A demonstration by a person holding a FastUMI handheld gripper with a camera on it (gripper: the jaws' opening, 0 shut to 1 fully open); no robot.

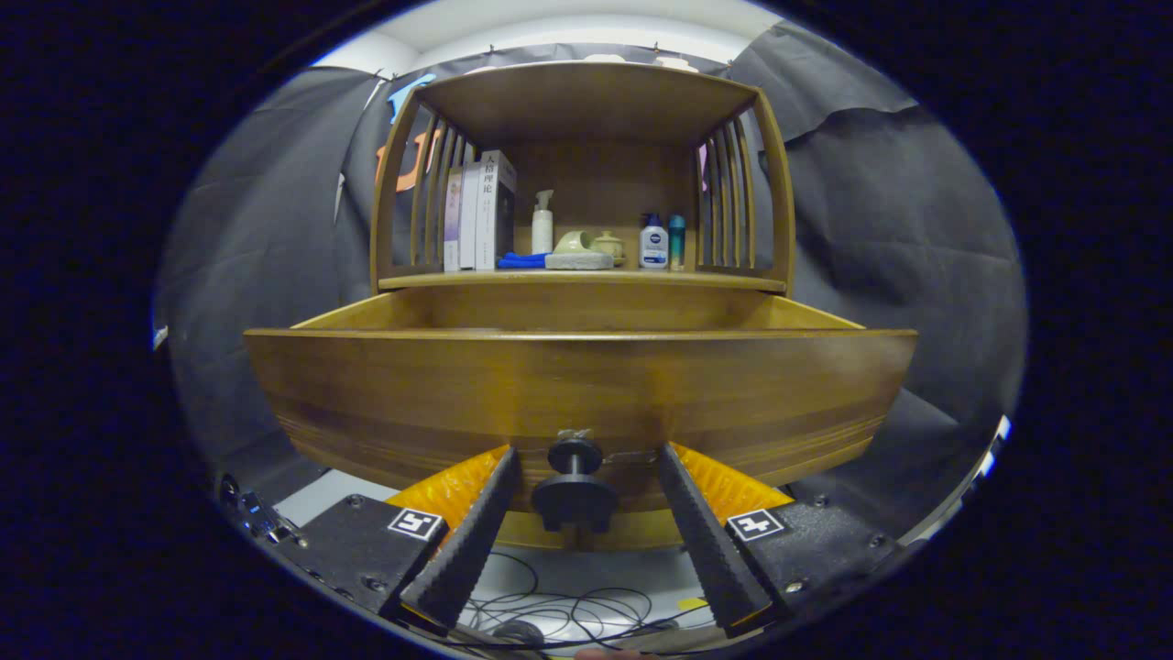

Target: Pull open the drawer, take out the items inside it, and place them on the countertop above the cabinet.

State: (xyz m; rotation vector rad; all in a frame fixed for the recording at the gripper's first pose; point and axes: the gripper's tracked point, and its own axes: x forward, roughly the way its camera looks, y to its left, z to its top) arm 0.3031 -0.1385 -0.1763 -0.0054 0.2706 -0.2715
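Note:
A wooden drawer [577, 385] stands pulled out of the cabinet toward me, its front panel wide and close. Its dark round knob [575, 490] sits low on that panel, between my two fingers. My gripper [586, 458] is open, with a gap on each side of the knob and neither finger touching it. The drawer's front hides whatever lies inside. Above the drawer is the countertop [586, 277], the floor of an open wooden shelf.
On the countertop stand several books [476, 215] at the left, a white spray bottle [542, 222], a blue cloth [520, 260], a pale cup on a grey pad [579, 253], a small lidded pot [608, 244] and two small bottles [662, 242]. Cables [559, 610] lie on the floor below.

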